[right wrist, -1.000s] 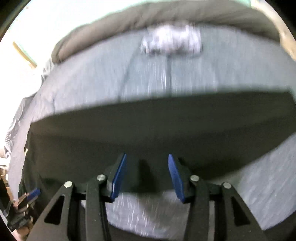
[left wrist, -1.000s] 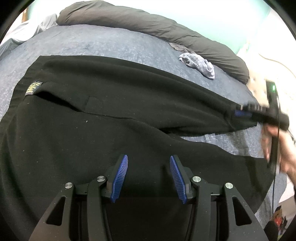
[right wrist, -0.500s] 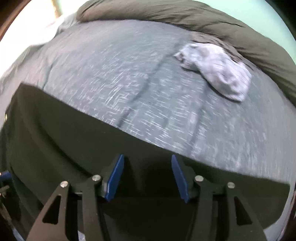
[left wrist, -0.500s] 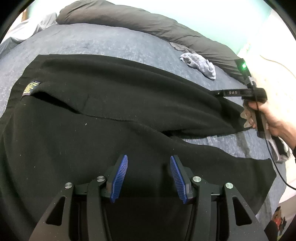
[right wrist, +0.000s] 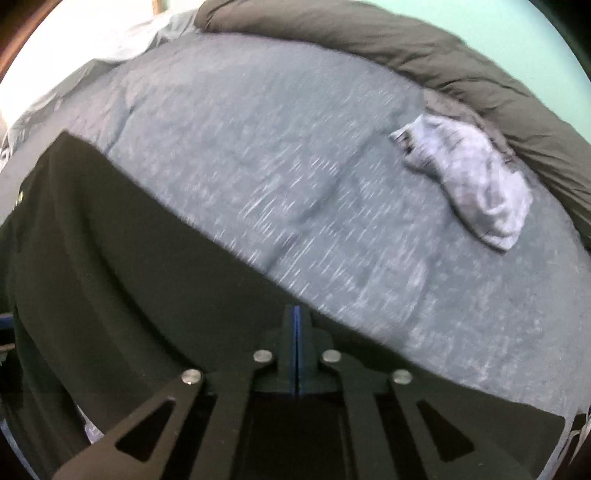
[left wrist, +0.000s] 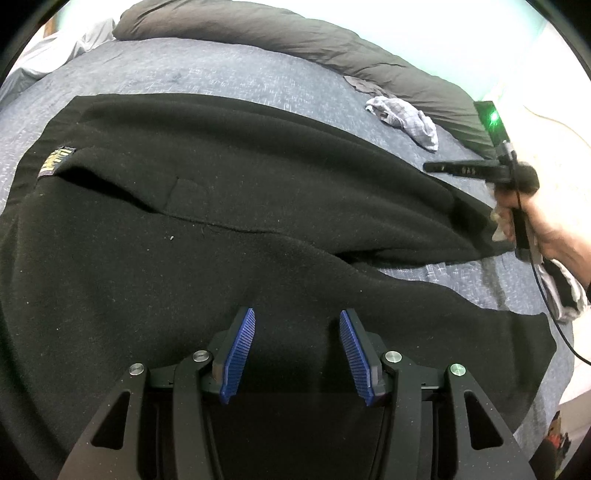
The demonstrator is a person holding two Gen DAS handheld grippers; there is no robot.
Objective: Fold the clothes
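Fuzzy matt black fleece garment [left wrist: 221, 280] on the heathered grey-blue woven bedspread [left wrist: 229, 77]; beyond the garment, a crumpled pale checked cloth [left wrist: 406, 118], a matt grey duvet [left wrist: 295, 33].

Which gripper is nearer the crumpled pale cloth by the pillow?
Right. The right gripper, shut on the black garment's far edge, sits closer to the pale cloth. The left gripper hovers open over the garment's near side, farther from it.

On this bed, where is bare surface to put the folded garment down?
The widest bare patch of the bed cover lies between the far edge of the black garment and the grey duvet roll, left of the small pale cloth. The near side is crowded: the garment covers it, with both grippers there.
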